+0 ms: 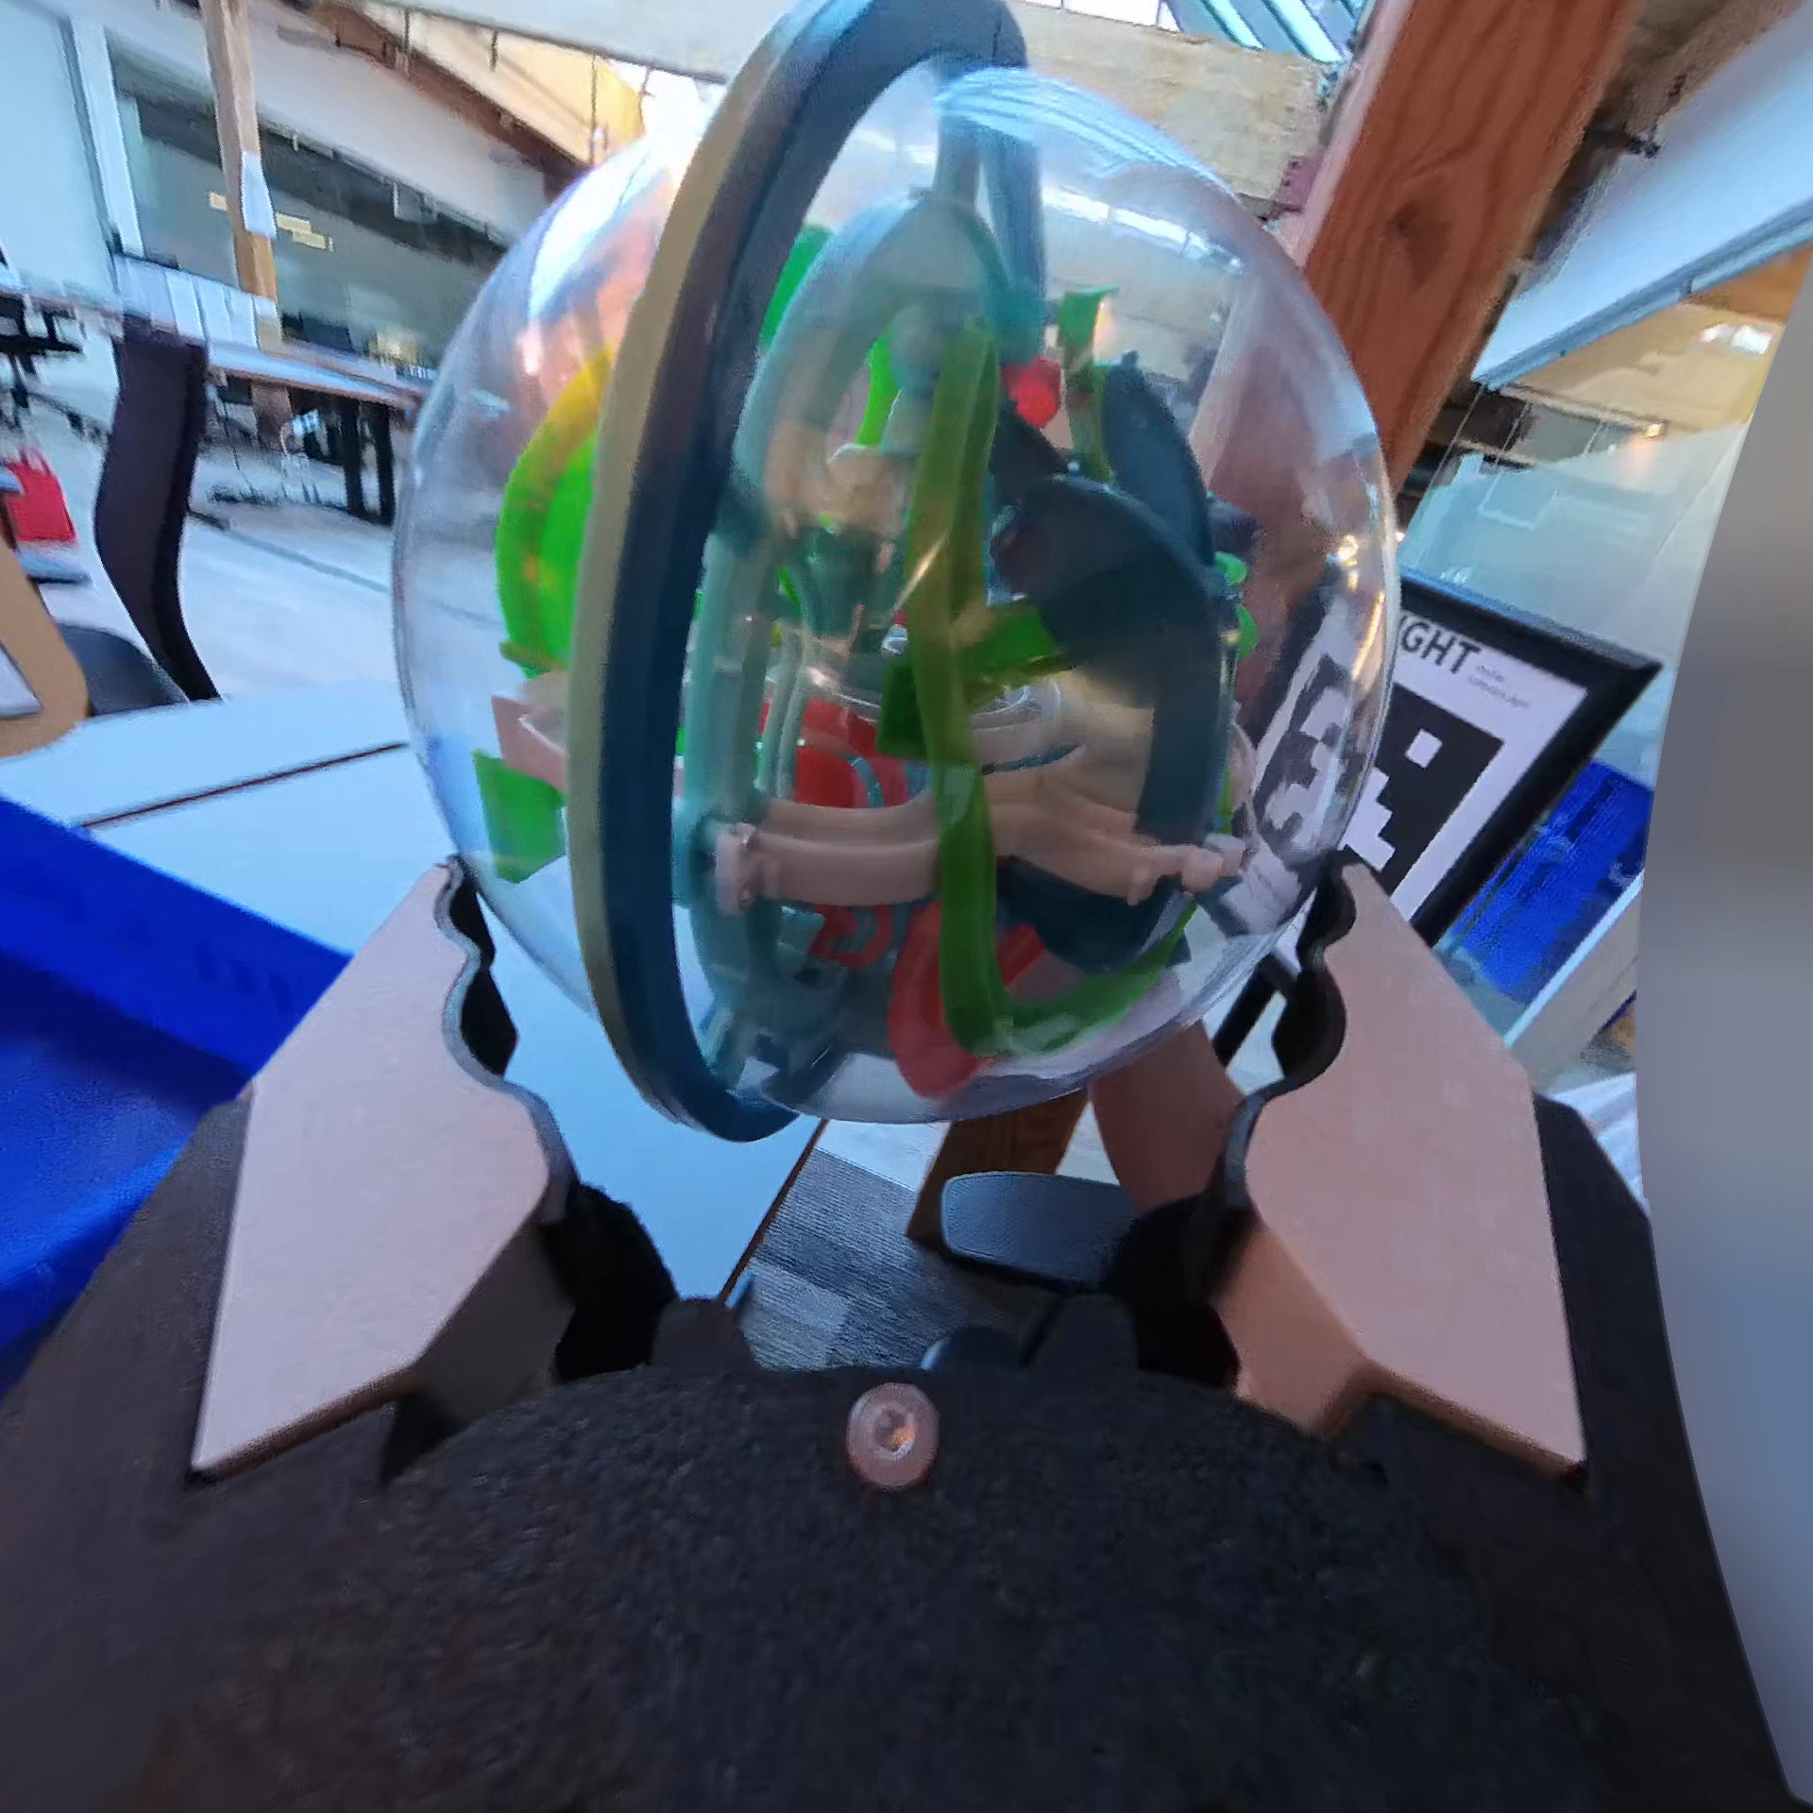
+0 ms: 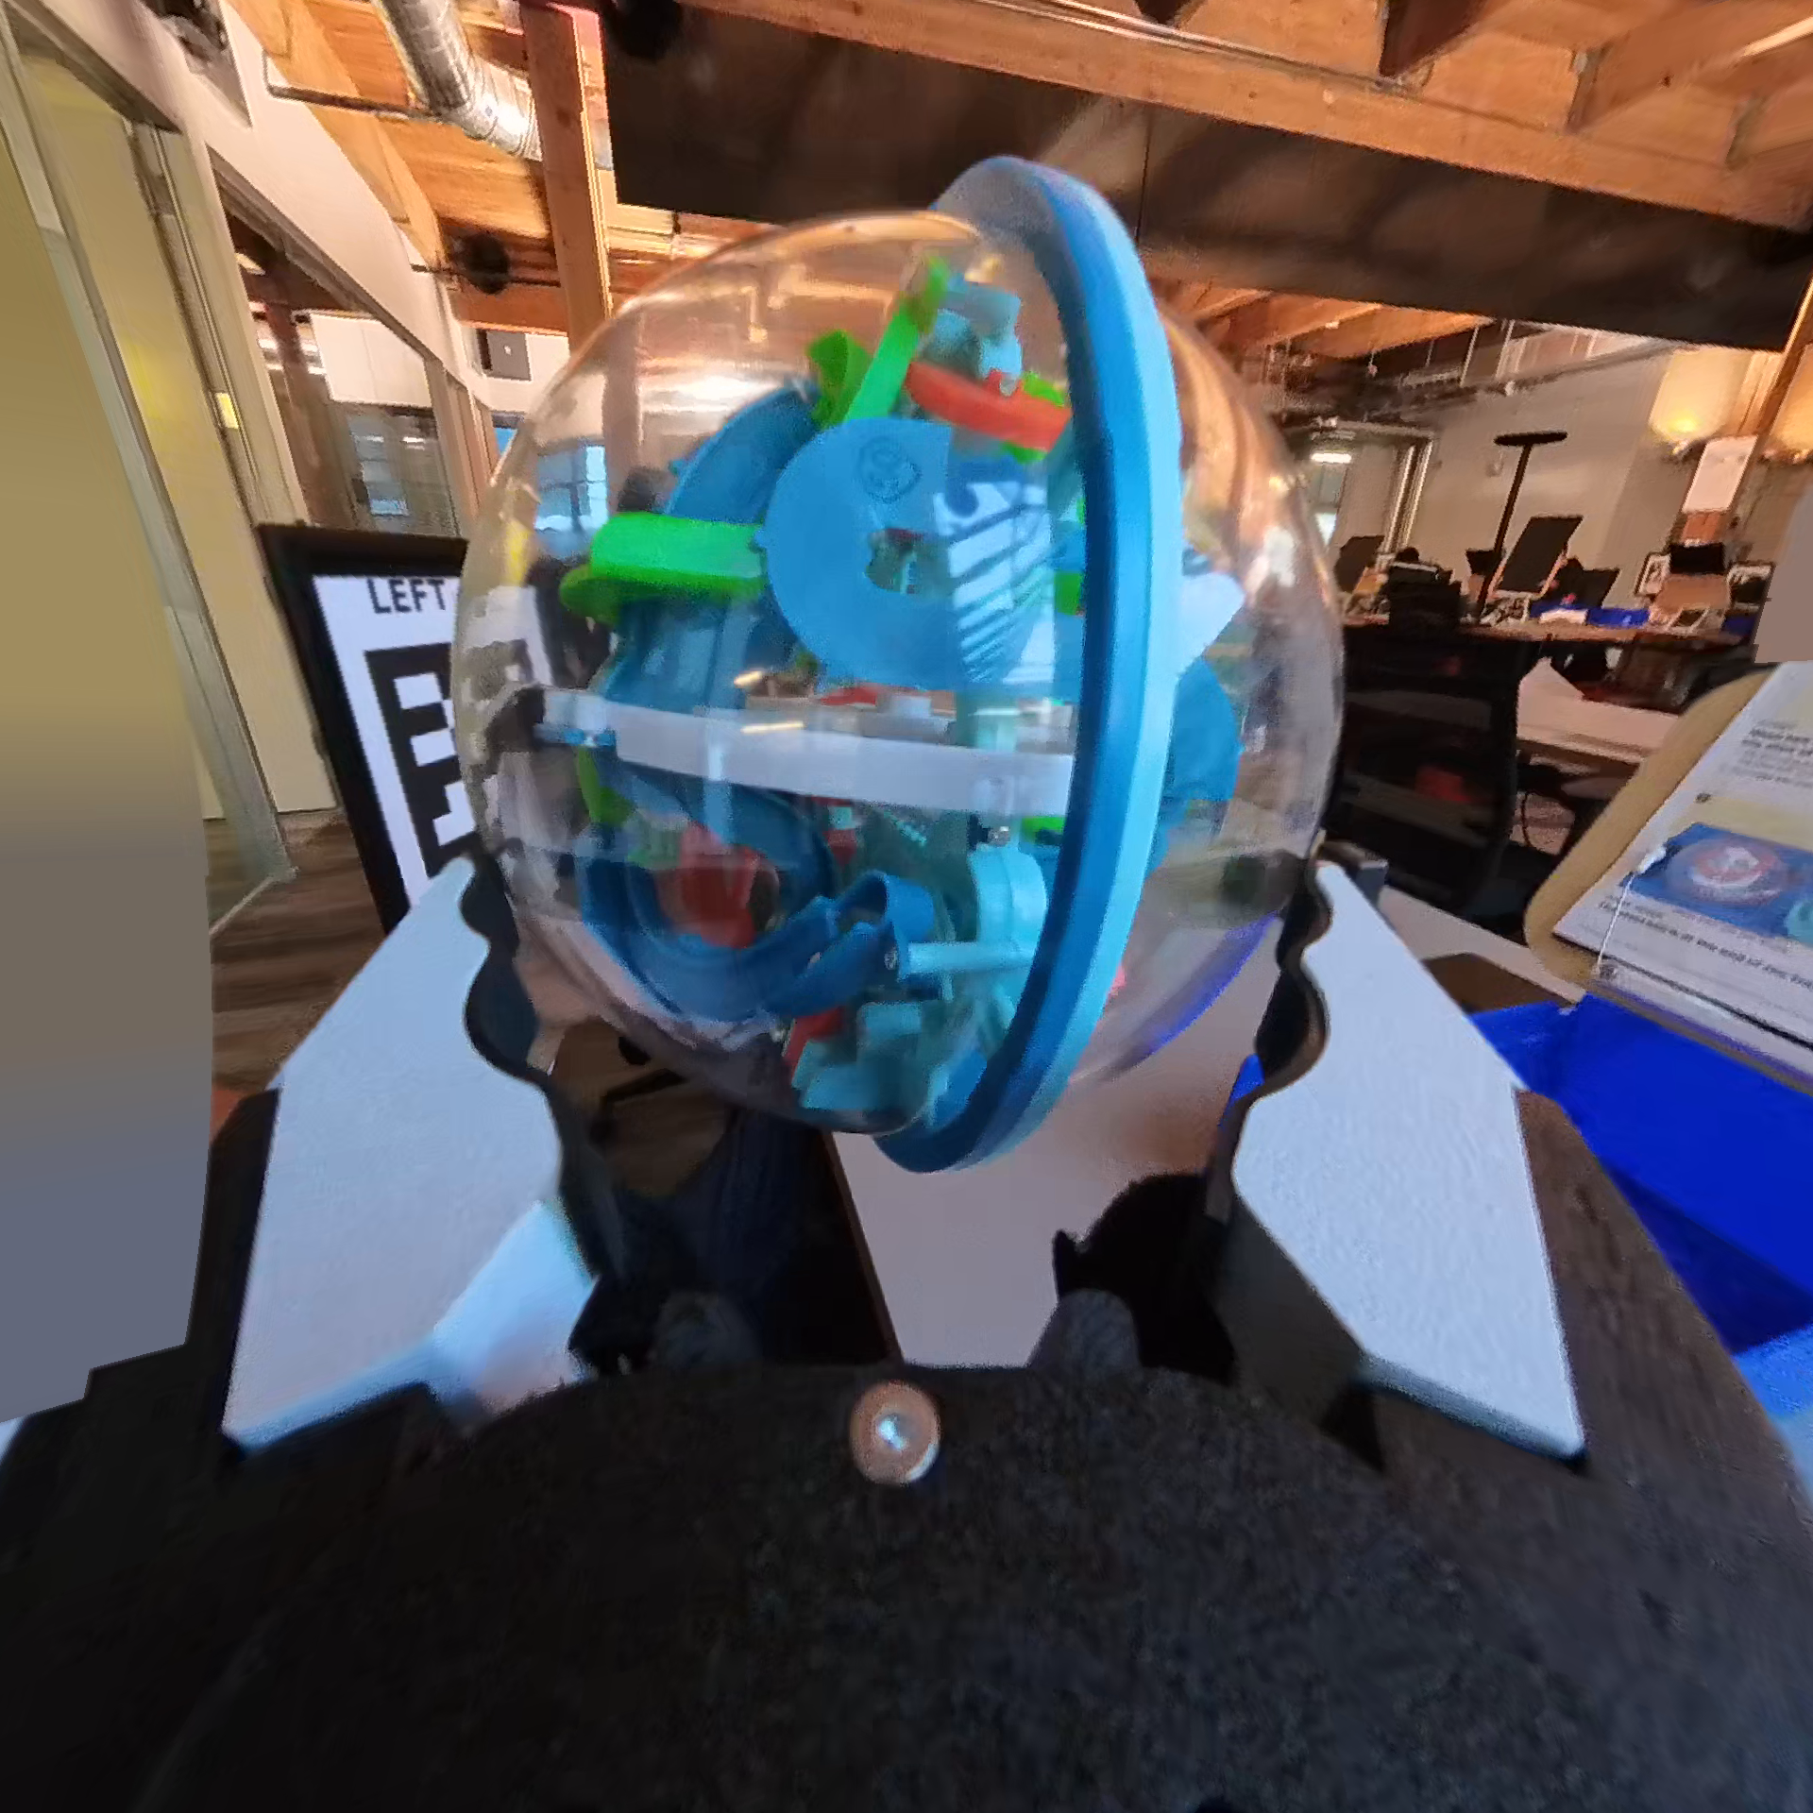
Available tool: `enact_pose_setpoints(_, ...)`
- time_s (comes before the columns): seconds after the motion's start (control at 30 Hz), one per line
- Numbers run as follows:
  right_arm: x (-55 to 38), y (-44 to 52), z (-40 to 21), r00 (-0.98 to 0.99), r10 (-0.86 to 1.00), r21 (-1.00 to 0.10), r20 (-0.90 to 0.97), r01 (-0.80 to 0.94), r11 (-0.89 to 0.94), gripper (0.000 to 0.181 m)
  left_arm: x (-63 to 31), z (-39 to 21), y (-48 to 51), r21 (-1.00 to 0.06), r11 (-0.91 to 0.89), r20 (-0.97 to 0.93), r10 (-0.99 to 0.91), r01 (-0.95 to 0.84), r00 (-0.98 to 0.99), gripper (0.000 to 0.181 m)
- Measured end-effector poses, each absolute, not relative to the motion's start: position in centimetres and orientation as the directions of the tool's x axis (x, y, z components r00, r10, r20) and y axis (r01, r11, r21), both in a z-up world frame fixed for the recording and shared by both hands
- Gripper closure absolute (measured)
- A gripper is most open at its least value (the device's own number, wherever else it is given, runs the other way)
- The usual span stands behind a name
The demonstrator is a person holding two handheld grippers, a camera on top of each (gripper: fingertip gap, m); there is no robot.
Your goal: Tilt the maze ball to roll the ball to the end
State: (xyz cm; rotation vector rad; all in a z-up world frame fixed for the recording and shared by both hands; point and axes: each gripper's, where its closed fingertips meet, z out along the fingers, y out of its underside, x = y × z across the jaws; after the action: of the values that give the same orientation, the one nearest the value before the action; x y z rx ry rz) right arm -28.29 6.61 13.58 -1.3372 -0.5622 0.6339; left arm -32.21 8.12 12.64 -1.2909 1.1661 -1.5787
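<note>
Clear plastic fills both views: my left gripper (image 1: 888, 942) and right gripper (image 2: 898, 932) each clamp the maze ball (image 1: 883, 628) from opposite sides, held aloft. I can't pick out the small ball, so progress is unclear.

maze ball (image 1: 893, 628) is filling the gap between both grippers' fingers | framed marker boards (image 1: 1452, 765) (image 2: 392, 706) are standing close behind | blue bin (image 1: 108, 981) is flanking left gripper (image 1: 888, 912) | table (image 1: 294, 785) is lying below
</note>
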Motion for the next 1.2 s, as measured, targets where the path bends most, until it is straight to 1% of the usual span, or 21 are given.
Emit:
enact_pose_setpoints(0.1,-27.2,9.3,11.1,0.708,0.693,-0.987,-0.136,-0.158,-0.032,0.032,-31.2,10.5,10.7,-0.912,-0.409,0.409,-0.897,-0.040,-0.165,0.025)
enact_pose_setpoints(0.17,-26.3,11.2,9.0,0.700,0.672,-0.969,-0.244,-0.206,-0.137,0.032,-30.3,8.5,12.6,-0.862,-0.500,0.507,-0.850,-0.086,-0.144,0.026)
enact_pose_setpoints(0.23,-25.4,13.1,6.9,0.688,0.636,-0.937,-0.350,-0.264,-0.230,0.032,-29.4,6.2,14.3,-0.790,-0.600,0.613,-0.780,-0.127,-0.123,0.025)
enact_pose_setpoints(0.33,-24.1,15.7,3.7,0.673,0.550,-0.868,-0.496,-0.353,-0.350,0.032,-28.2,2.7,16.6,-0.645,-0.743,0.763,-0.639,-0.178,-0.099,0.026)
enact_pose_setpoints(0.4,-23.5,16.9,1.4,0.659,0.485,-0.814,-0.574,-0.397,-0.425,0.033,-27.6,0.5,17.9,-0.565,-0.802,0.824,-0.562,-0.193,-0.078,0.024)
enact_pose_setpoints(0.53,-23.0,18.2,-1.8,0.632,0.410,-0.740,-0.658,-0.439,-0.509,0.033,-27.0,-2.4,19.3,-0.484,-0.846,0.872,-0.489,-0.223,-0.036,0.026)
enact_pose_setpoints(0.63,-23.1,18.4,-3.8,0.607,0.385,-0.694,-0.695,-0.427,-0.579,0.032,-27.0,-4.0,19.9,-0.471,-0.845,0.874,-0.486,-0.253,0.000,0.026)
enact_pose_setpoints(0.8,-22.8,19.1,-5.5,0.583,0.378,-0.673,-0.719,-0.446,-0.590,0.032,-26.7,-5.6,20.4,-0.446,-0.854,0.882,-0.470,-0.269,0.031,0.025)
enact_pose_setpoints(0.9,-22.4,19.5,-4.7,0.610,0.407,-0.722,-0.680,-0.457,-0.520,0.031,-26.5,-5.5,19.9,-0.448,-0.848,0.883,-0.469,-0.284,0.009,0.026)
enact_pose_setpoints(0.97,-22.1,19.6,-3.6,0.637,0.433,-0.765,-0.638,-0.456,-0.455,0.028,-26.4,-5.0,19.2,-0.464,-0.833,0.875,-0.484,-0.303,-0.009,0.026)
enact_pose_setpoints(1.03,-21.9,19.4,-2.9,0.650,0.449,-0.786,-0.613,-0.441,-0.433,0.027,-26.2,-4.6,18.8,-0.484,-0.822,0.865,-0.502,-0.302,-0.021,0.026)
enact_pose_setpoints(1.1,-22.0,19.0,-3.3,0.648,0.444,-0.777,-0.619,-0.423,-0.466,0.027,-26.2,-4.5,18.8,-0.502,-0.812,0.853,-0.522,-0.296,-0.013,0.027)
enact_pose_setpoints(1.2,-22.3,18.6,-5.3,0.625,0.399,-0.715,-0.671,-0.403,-0.572,0.027,-26.1,-5.7,19.2,-0.496,-0.811,0.849,-0.527,-0.311,0.022,0.027)
